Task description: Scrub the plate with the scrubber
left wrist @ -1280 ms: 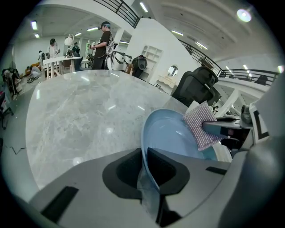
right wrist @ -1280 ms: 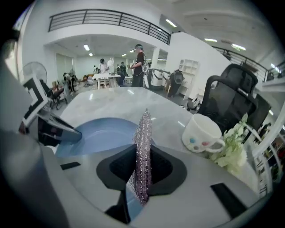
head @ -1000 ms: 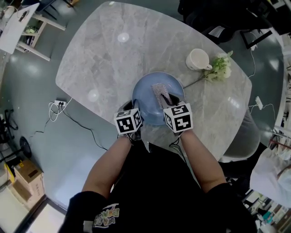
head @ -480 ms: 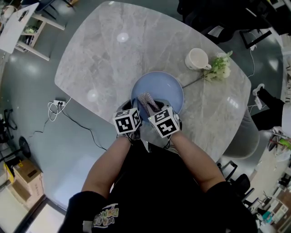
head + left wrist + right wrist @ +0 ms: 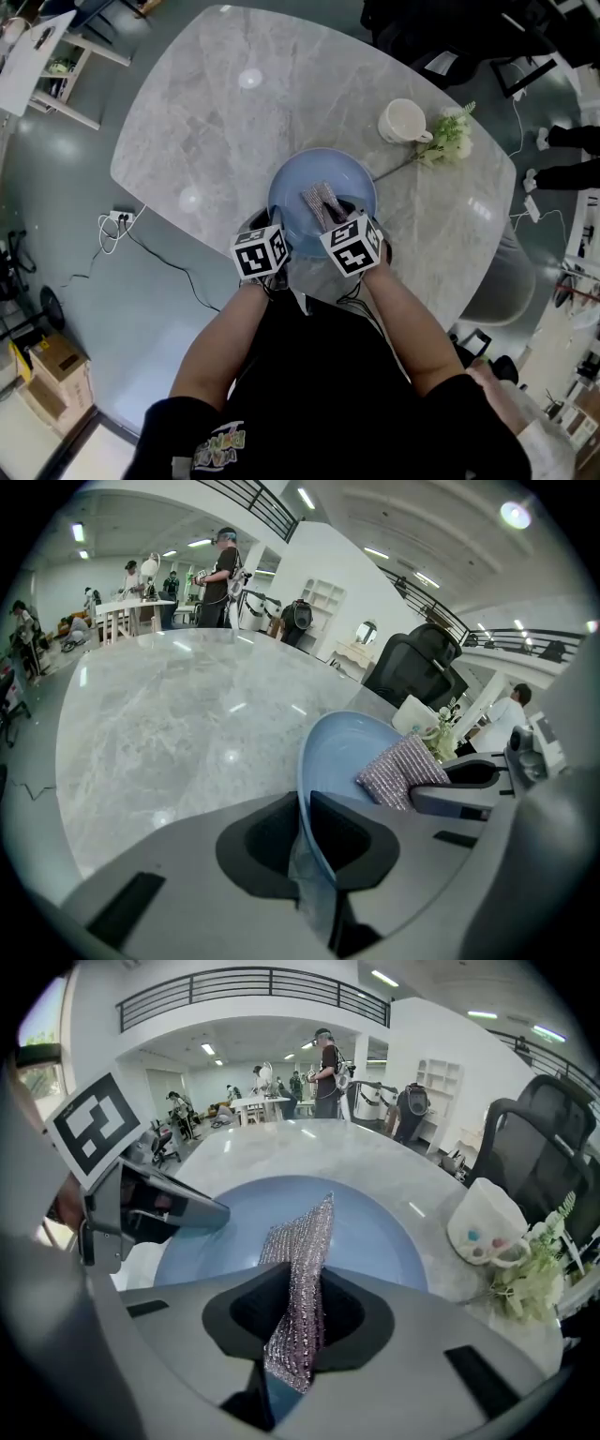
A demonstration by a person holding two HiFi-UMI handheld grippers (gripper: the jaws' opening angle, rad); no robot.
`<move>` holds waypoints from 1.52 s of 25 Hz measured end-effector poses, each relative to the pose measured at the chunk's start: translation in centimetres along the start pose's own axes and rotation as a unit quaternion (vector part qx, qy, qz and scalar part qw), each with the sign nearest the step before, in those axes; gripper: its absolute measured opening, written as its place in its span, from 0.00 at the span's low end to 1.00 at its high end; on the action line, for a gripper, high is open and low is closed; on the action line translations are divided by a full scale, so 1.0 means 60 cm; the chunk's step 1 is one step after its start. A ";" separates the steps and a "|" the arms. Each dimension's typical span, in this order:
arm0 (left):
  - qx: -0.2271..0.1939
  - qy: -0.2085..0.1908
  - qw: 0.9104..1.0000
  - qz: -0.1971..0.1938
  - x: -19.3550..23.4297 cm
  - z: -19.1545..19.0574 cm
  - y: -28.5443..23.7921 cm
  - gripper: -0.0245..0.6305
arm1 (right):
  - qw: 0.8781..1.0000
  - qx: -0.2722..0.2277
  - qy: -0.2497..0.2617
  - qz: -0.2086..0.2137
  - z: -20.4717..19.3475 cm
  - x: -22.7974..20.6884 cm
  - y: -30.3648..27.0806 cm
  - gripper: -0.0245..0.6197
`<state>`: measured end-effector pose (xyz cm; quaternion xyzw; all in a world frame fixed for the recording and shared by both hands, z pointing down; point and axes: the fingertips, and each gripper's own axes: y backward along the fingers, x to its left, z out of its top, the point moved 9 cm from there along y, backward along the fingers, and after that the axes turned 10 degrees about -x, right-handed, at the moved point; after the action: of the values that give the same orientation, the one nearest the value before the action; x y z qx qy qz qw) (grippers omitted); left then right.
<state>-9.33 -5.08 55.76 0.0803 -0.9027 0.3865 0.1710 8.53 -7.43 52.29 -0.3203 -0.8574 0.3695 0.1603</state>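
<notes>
A pale blue plate (image 5: 328, 183) lies near the table's front edge. My left gripper (image 5: 279, 246) is shut on its near-left rim, and the rim (image 5: 309, 789) runs between the jaws in the left gripper view. My right gripper (image 5: 339, 228) is shut on a silvery mesh scrubber (image 5: 320, 202), which rests on the inside of the plate (image 5: 375, 1232). In the right gripper view the scrubber (image 5: 302, 1269) stands upright between the jaws, and the left gripper (image 5: 220, 1211) shows at the plate's left edge.
A white mug (image 5: 403, 122) and a sprig of white flowers (image 5: 448, 141) lie beyond the plate on the grey marble table (image 5: 206, 112). A black chair (image 5: 534, 1147) stands behind the mug. A power strip and cable (image 5: 120, 217) lie on the floor at the left.
My right gripper with the scrubber swung left across the plate, then back toward its middle. The left gripper kept its hold on the rim without moving.
</notes>
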 end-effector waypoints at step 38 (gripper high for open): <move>-0.005 0.012 1.000 0.004 0.000 -0.001 0.001 0.11 | 0.990 -0.066 -0.127 0.006 0.015 -0.006 0.049 0.16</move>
<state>-9.35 -4.96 55.77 0.0713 -0.9029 0.3833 0.1808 9.62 -6.63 49.50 -0.2855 -0.8915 0.3507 0.0265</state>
